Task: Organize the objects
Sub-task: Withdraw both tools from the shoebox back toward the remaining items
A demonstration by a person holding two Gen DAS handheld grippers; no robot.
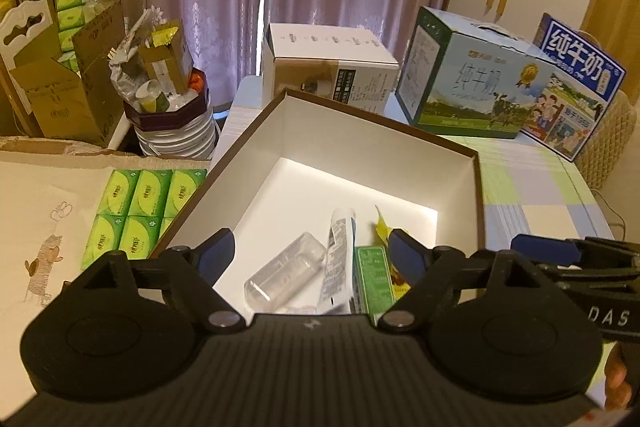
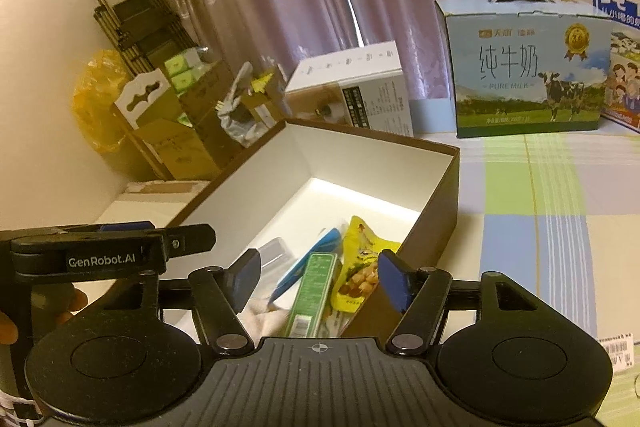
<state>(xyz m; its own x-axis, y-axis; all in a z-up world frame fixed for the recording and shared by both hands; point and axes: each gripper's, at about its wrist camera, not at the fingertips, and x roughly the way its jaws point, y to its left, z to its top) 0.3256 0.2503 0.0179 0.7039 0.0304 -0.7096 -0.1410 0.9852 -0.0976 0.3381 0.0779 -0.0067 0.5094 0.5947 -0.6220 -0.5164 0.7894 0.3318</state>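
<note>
A brown box with a white inside (image 1: 478,187) (image 2: 450,187) stands open on the checked table. In it lie a clear plastic bottle (image 1: 286,273) (image 2: 274,251), a white tube (image 1: 338,251), a green carton (image 1: 374,277) (image 2: 314,291) and a yellow snack bag (image 2: 360,263) (image 1: 384,229). My left gripper (image 1: 312,259) hangs open above the near end of the box, nothing between its fingers. My right gripper (image 2: 320,277) is open too, over the same items, empty. Each gripper shows at the edge of the other's view.
Green tissue packs (image 1: 138,215) lie left of the box. Behind it stand a white carton (image 1: 332,67) (image 2: 352,95) and two milk cartons (image 1: 476,83) (image 2: 524,67). A full bin (image 1: 172,99) and cardboard boxes (image 1: 64,95) crowd the far left. A hand (image 2: 12,323) holds the left gripper.
</note>
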